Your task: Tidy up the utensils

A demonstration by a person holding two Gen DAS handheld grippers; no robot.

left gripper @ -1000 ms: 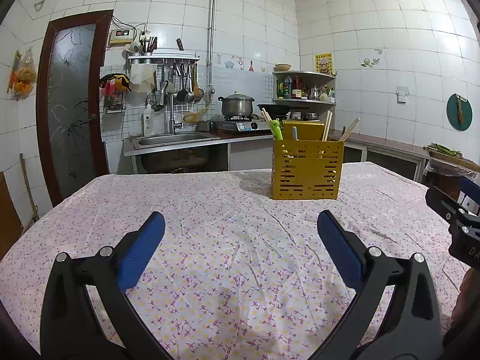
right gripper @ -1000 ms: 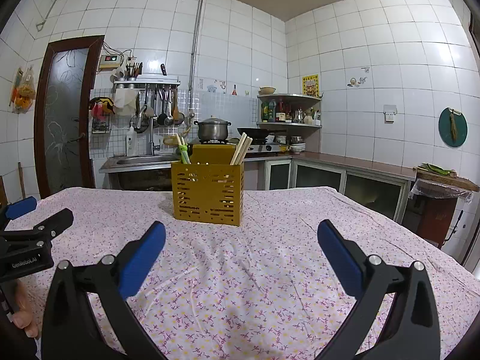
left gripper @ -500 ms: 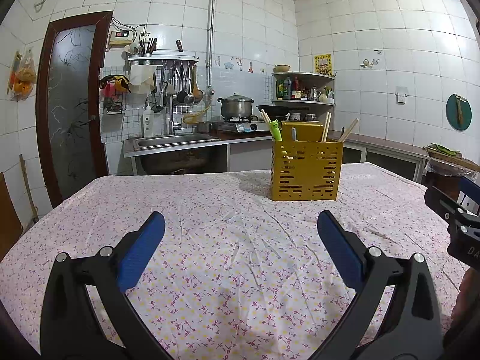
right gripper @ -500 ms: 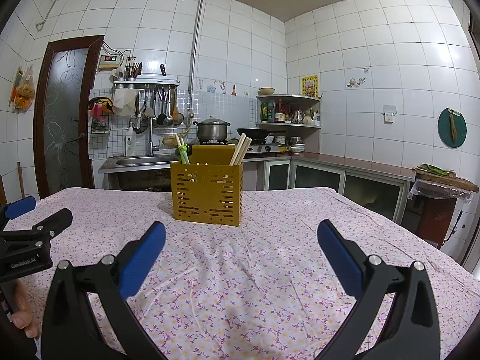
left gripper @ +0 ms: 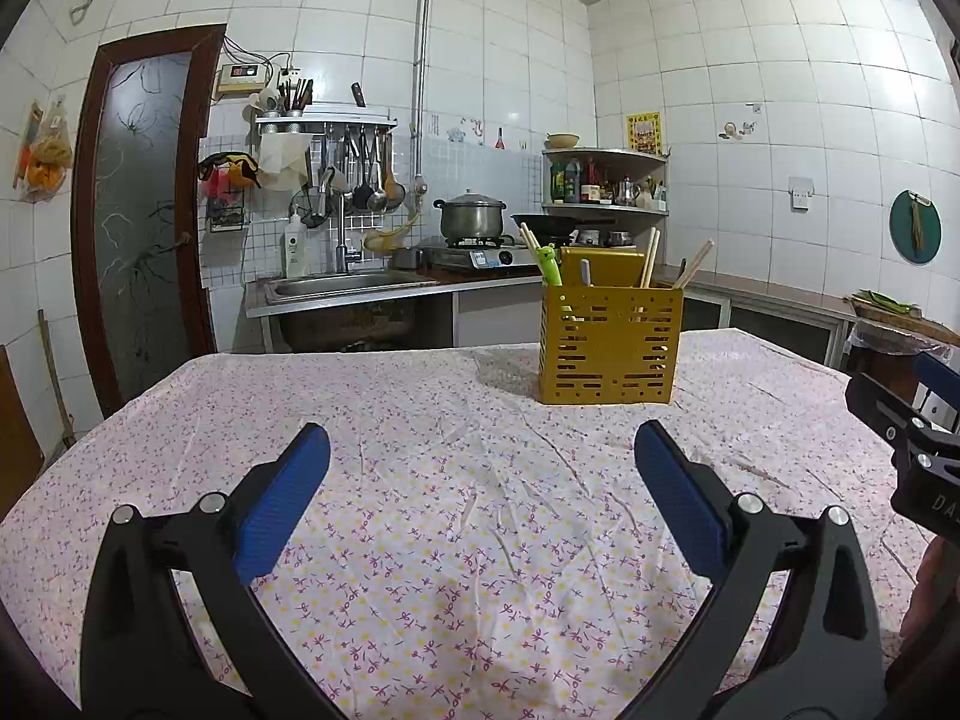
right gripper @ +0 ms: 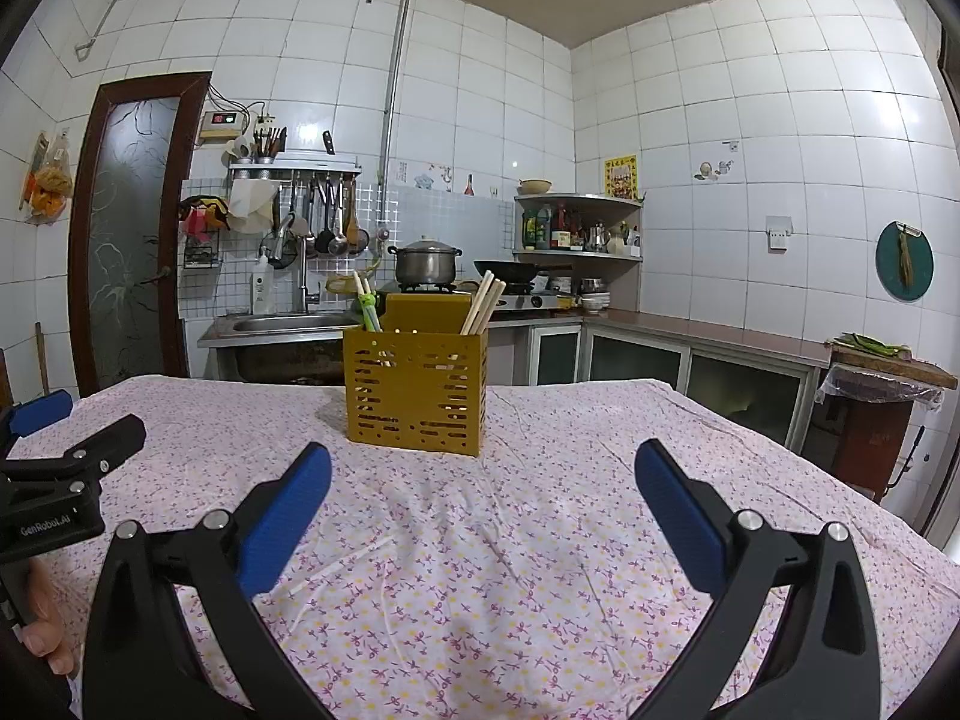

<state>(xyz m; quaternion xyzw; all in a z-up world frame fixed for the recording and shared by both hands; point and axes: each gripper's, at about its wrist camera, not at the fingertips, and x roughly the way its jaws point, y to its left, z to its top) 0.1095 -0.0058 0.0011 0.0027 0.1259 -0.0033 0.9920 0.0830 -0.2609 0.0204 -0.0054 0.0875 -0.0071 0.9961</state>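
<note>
1. Looking from the left wrist camera, the left gripper (left gripper: 480,462) hangs over the table (left gripper: 420,420) with its jaws wide apart and nothing between them.
2. Its blue pads (left gripper: 282,504) are over the flowery cloth, on the near side of the yellow holder (left gripper: 609,348).
3. The yellow holder stands upright on the table, past the gripper and a bit to the right.
4. Wooden chopsticks (left gripper: 649,257) stick up out of the holder, and a green utensil (left gripper: 549,264) pokes out at its left side.
5. The right gripper (left gripper: 906,438) shows at the right edge, well to the right of the holder.
6. Behind the holder are a sink (left gripper: 354,285) and a pot (left gripper: 471,216) on a stove.
7. From the right wrist camera, the right gripper (right gripper: 480,468) also has its jaws wide apart and holds nothing.
8. The yellow holder (right gripper: 414,396) stands just past it, a bit to the left, with chopsticks (right gripper: 483,303) leaning in its right part.
9. The left gripper (right gripper: 66,444) shows far to the left of the holder, and a hand (right gripper: 42,618) grips it from below.
</note>
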